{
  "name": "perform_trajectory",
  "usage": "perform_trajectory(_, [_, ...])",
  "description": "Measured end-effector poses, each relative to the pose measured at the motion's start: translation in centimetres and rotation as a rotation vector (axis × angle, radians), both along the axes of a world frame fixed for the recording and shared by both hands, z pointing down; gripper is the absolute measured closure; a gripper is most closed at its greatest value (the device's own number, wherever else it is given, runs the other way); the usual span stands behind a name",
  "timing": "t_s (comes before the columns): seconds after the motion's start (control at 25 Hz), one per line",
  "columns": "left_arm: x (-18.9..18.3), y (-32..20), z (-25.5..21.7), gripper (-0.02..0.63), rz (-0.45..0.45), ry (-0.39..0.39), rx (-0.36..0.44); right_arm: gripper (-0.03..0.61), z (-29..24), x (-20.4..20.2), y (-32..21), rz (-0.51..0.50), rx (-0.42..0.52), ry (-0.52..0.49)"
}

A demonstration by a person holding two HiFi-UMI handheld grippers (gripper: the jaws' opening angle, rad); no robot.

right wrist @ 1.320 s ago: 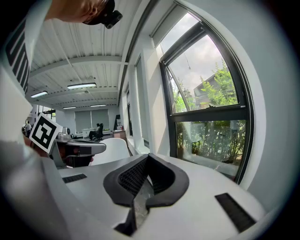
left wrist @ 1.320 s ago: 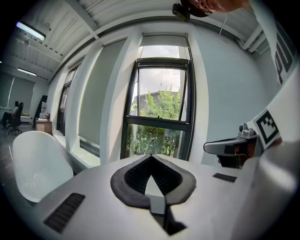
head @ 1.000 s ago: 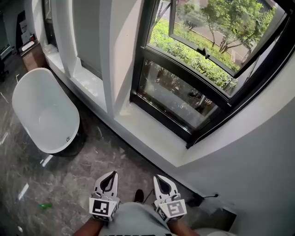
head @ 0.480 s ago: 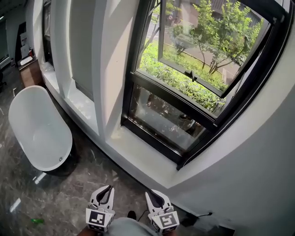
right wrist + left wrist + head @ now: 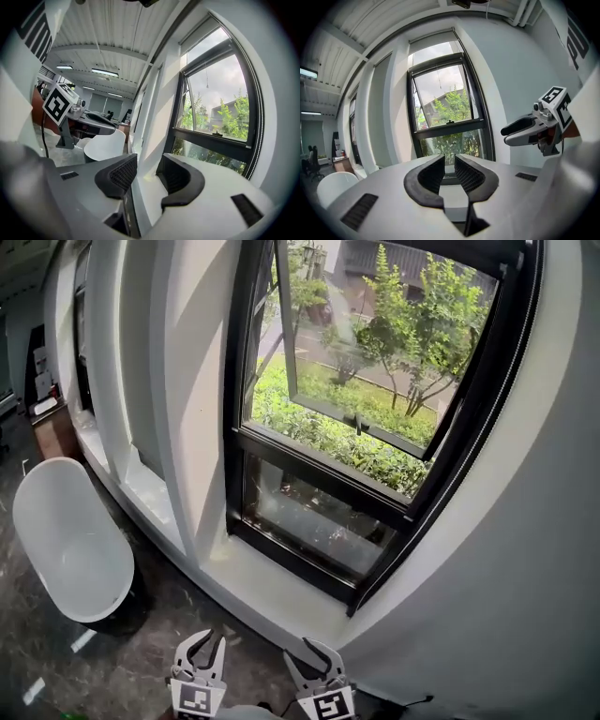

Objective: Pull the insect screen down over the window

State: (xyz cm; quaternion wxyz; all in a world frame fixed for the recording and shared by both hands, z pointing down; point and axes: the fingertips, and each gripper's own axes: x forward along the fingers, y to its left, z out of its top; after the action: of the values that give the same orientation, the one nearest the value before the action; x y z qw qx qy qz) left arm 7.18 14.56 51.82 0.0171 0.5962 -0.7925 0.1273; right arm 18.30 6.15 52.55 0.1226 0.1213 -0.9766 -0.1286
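A tall black-framed window (image 5: 323, 479) fills the wall ahead. Its upper sash (image 5: 352, 352) is tilted outward, with a small handle (image 5: 357, 424) on its lower rail. A thin cord (image 5: 438, 77) hangs down in front of the upper pane. No screen covers the glass. My left gripper (image 5: 200, 652) and right gripper (image 5: 314, 659) are low at the bottom edge, well short of the window. Both sets of jaws are opening, the left (image 5: 450, 161) a narrow gap, the right (image 5: 147, 164) wider. Nothing is between either pair.
A white bathtub (image 5: 66, 540) stands on the dark marble floor (image 5: 131, 667) at the left. A white sill (image 5: 272, 587) runs under the window. A white pillar (image 5: 192, 399) flanks the frame on the left and a plain wall (image 5: 525, 568) on the right.
The head view has tilted up, so the window fills more of the picture and the grippers sit lower. Both grippers' jaws, shut before, have parted.
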Motion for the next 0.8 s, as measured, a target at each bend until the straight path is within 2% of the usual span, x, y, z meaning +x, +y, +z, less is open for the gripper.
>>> perform_trajectory(0.24, [-0.2, -3.2, -0.9, 0.485, 0.064, -0.092, -0.025, 0.425, -0.7, 0.1, -2.6, 0.0, 0.066, 0.014])
perform_trajectory(0.4, [-1.7, -5.6, -1.1, 0.442, 0.116, -0.091, -0.032, 0.425, -1.7, -1.2, -4.4, 0.016, 0.114, 0.042])
perform_trajectory(0.8, [-11.9, -12.8, -3.9, 0.402, 0.284, -0.143, -0.015, 0.391, -6.3, -9.2, -11.7, 0.172, 0.226, 0.074])
